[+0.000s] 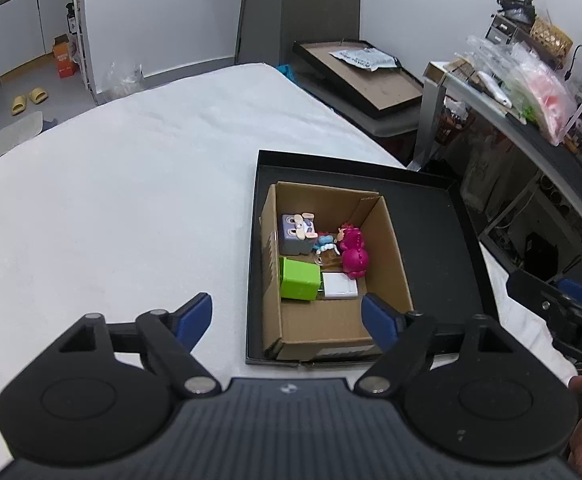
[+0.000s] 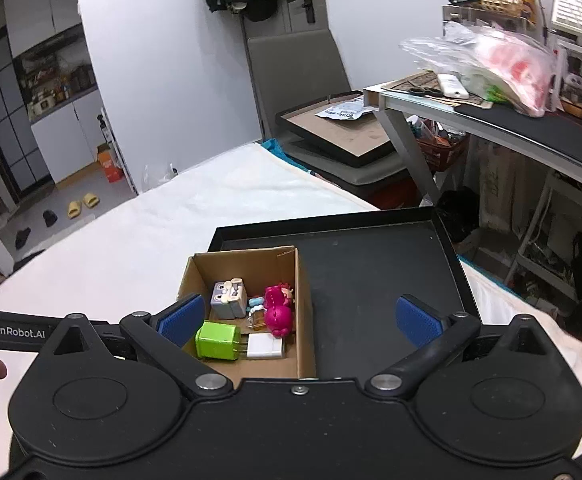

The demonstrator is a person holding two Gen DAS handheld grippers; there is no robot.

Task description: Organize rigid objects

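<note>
both grippers spread and empty above the cardboard box (image 1: 333, 322) — objects already inside.
left gripper (image 1: 287, 318), lower centre of its view, jaws wide, nothing between; right gripper (image 2: 299, 320) likewise. box sits in the left part of a black tray (image 2: 375, 264) on the white table (image 1: 131, 184). inside: green cube (image 1: 299, 279) beside white block (image 1: 339, 285), magenta figure (image 1: 353, 254), grey block toy (image 1: 297, 234), small blue figure (image 1: 325, 242) — close together.
</note>
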